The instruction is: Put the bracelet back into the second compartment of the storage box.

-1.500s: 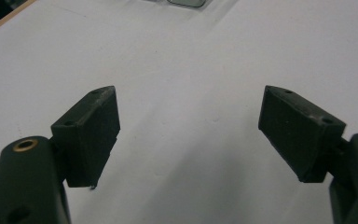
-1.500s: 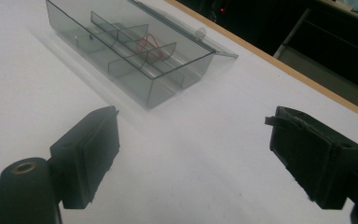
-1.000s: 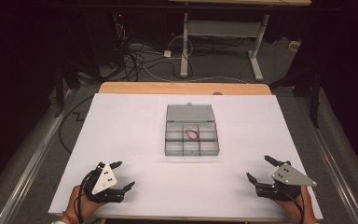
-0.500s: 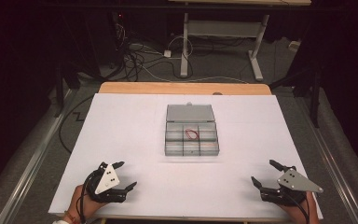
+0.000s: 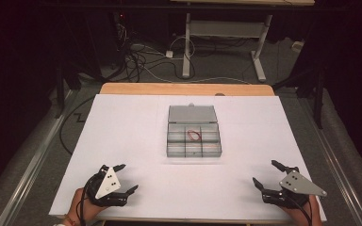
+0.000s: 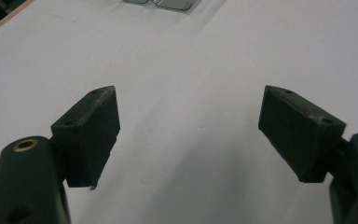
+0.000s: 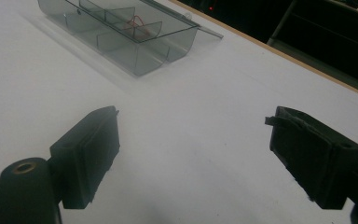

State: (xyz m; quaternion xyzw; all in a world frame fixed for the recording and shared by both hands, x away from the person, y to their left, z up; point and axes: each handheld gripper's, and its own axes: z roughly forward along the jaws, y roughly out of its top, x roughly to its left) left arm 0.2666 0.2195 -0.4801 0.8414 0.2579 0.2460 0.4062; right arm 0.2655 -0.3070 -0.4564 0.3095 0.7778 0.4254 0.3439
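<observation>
A clear grey compartment box lies open at the middle of the white table, its lid folded back flat. One middle compartment holds a small red rubber band, also seen as the red band in the right gripper view. My left gripper rests open near the front left edge, held by a hand, with nothing between its jaws. My right gripper is open at the front right, also empty. Both point toward the box from well short of it. The box edge shows at the top of the left gripper view.
The white sheet covers the table, with a wooden edge at the far side. Beyond it, cables and a desk frame stand on the floor. A metal rail runs along the left.
Both grippers have drawn back a little toward the front edge of the table, the right one also drifting rightward. Jaws stay open. The box has not moved.
</observation>
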